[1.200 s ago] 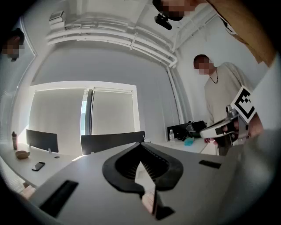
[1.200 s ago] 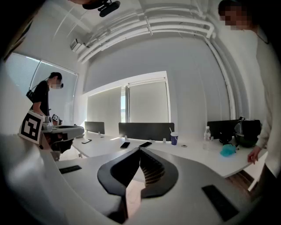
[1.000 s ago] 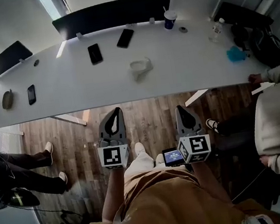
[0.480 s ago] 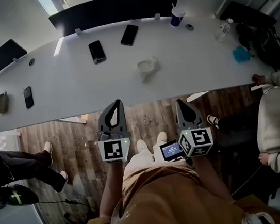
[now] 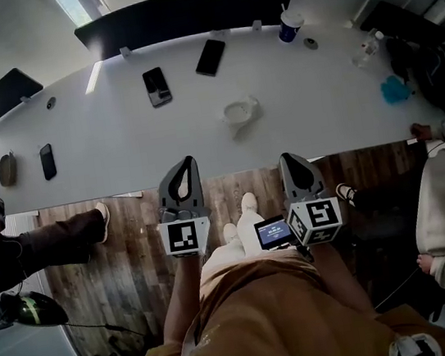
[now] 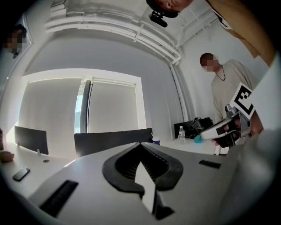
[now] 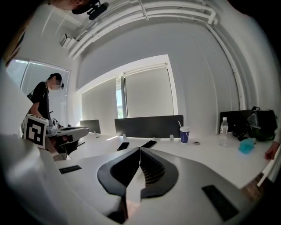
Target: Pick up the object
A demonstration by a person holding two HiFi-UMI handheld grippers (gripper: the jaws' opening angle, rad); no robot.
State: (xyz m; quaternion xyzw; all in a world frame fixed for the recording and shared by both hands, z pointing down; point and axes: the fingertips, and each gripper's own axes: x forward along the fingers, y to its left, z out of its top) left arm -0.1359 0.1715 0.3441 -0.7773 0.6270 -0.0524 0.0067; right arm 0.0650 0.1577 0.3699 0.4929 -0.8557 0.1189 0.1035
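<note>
Far left on the long white table (image 5: 117,139) there's a brownish oval thing (image 5: 7,169) with a black phone (image 5: 48,161) just beside it. A second black phone (image 5: 157,86) lies further along, and a third black phone (image 5: 210,57) is up near the dark divider panel (image 5: 182,17). The left gripper (image 5: 186,163) sits right at the table's near edge, its body over the wooden floor (image 5: 131,228), with its jaws pinched together and nothing in them. The thing to pick up, a small white cup-shaped object (image 5: 239,113), is on the table roughly mid-way, ahead of and between the two grippers, and neither one is touching it. The right gripper (image 5: 287,158) is about level with the left one, also clamped tight and empty, with a little lit screen (image 5: 273,232) beside its marker cube. Further right on the table are a blue paper cup with a white lid (image 5: 289,26), a clear plastic bottle (image 5: 366,48) and a teal blob (image 5: 394,90) I can't really make out.
</note>
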